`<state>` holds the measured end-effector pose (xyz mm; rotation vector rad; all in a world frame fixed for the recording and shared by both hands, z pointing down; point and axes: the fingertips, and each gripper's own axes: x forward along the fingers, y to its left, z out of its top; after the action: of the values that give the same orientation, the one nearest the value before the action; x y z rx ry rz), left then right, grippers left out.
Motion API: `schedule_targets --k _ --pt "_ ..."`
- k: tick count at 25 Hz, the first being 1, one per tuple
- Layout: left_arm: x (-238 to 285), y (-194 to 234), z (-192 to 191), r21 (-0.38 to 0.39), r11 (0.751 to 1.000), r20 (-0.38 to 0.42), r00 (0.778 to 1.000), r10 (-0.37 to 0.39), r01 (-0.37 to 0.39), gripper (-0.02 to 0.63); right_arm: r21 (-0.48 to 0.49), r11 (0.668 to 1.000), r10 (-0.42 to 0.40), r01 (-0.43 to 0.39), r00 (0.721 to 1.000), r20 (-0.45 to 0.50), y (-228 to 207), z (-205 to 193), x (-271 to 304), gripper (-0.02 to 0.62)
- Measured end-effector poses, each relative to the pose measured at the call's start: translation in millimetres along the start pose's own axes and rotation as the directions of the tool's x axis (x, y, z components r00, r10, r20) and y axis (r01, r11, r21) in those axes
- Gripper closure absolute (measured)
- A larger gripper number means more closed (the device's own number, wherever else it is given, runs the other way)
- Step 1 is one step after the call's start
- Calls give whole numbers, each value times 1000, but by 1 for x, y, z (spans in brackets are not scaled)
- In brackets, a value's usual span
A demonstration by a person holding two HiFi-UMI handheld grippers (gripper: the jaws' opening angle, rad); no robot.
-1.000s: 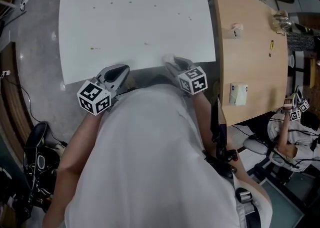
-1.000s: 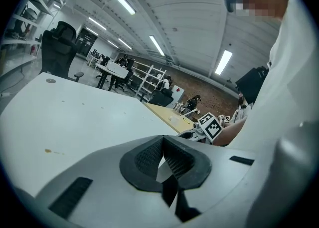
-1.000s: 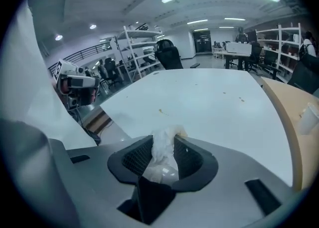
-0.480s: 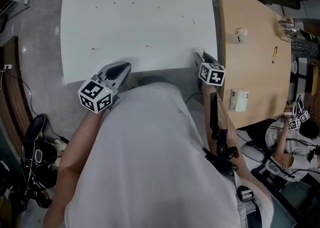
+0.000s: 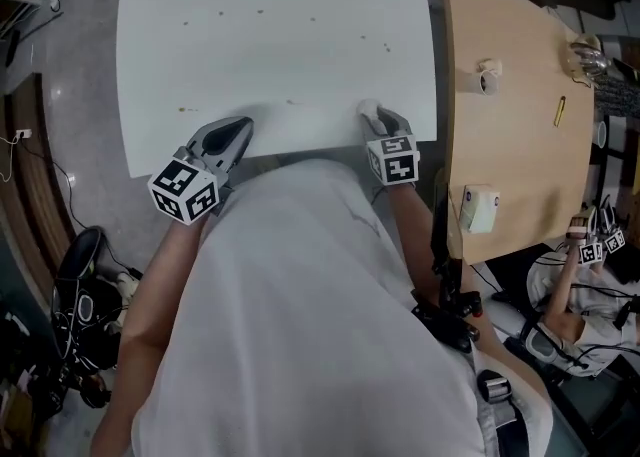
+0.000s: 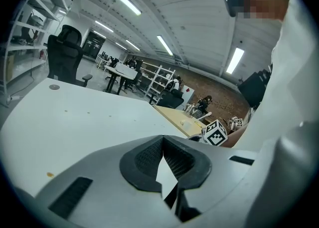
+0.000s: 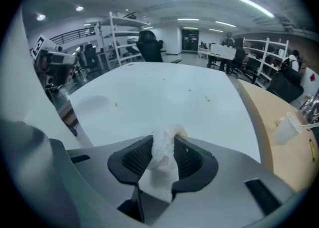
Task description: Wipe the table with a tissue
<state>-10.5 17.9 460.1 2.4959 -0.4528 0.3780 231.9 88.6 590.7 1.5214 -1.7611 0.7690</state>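
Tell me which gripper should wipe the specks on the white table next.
Right. The right gripper clamps the tissue at the near edge of the white table; the left gripper is shut and empty.

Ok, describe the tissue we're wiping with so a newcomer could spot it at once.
Find the big white table and follow its near edge towards the wooden table. There the right claw pinches a tissue: a crumpled white wad, the only soft, wrinkled thing by that smooth top; the left claw holds nothing.
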Motion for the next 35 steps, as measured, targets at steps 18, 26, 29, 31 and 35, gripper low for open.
schedule_targets --k 18,26,29,31,35 --pt "-1 7 -4 -44 987 -14 988 156 -157 600 -348 896 306 -277 951 32 88 80 49 462" --pt "-8 8 -10 -79 975 5 978 208 -207 600 -575 758 325 -307 943 -74 115 67 50 463" --pt "-9 8 -10 -77 975 2 978 208 -207 600 -612 674 406 -413 900 -160 139 52 40 463" --pt "-10 8 -8 -74 975 2 978 211 -210 600 -621 607 464 -496 856 -229 152 39 31 463" --pt "-13 9 1 -64 974 21 976 219 -217 600 -497 674 541 -547 823 -172 134 55 25 463"
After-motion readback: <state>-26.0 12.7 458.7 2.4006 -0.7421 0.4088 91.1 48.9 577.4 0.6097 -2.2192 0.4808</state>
